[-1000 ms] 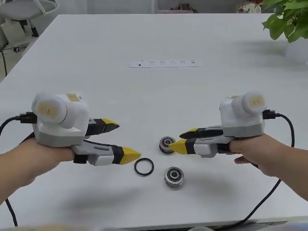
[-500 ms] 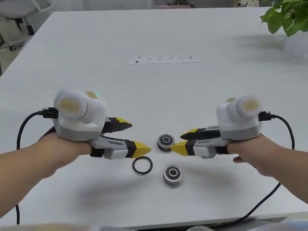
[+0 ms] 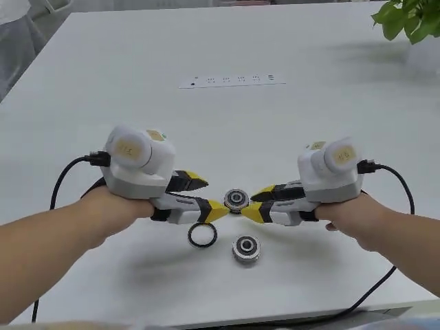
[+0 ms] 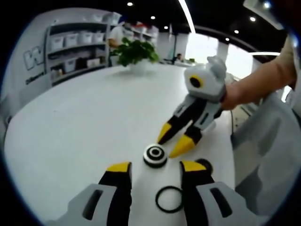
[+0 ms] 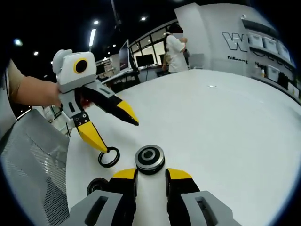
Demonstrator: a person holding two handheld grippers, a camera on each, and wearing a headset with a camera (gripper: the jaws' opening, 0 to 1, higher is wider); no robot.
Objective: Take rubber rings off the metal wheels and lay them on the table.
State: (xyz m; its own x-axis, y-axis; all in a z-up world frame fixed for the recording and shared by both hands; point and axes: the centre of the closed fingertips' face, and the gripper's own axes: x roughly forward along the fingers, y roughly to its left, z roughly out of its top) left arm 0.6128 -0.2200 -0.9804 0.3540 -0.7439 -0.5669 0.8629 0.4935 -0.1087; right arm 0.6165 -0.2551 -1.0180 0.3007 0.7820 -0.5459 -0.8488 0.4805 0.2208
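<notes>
A small metal wheel [image 3: 236, 199] with a dark rim lies flat on the white table [image 3: 309, 103]. My left gripper [image 3: 213, 196] is open at its left. My right gripper [image 3: 248, 203] is narrowly open at its right. Both pairs of yellow tips nearly touch it. A loose black rubber ring [image 3: 202, 234] lies just nearer, with a second, silver-rimmed wheel [image 3: 247, 248] beside it. In the left gripper view the wheel [image 4: 155, 155] sits just beyond my open left gripper [image 4: 156, 167], the ring [image 4: 169, 198] between the jaws. In the right gripper view the wheel [image 5: 150, 159] sits at my right gripper [image 5: 151, 174].
A white power strip [image 3: 232, 80] lies mid-table, and a green plant [image 3: 405, 20] stands at the far right corner. Cables trail from both grippers toward the table's near edge [image 3: 206, 320]. A person [image 5: 176, 44] stands beyond the table.
Both grippers have closed in on the dark-rimmed wheel from either side, the left one travelling farther. The ring and both wheels have stayed put.
</notes>
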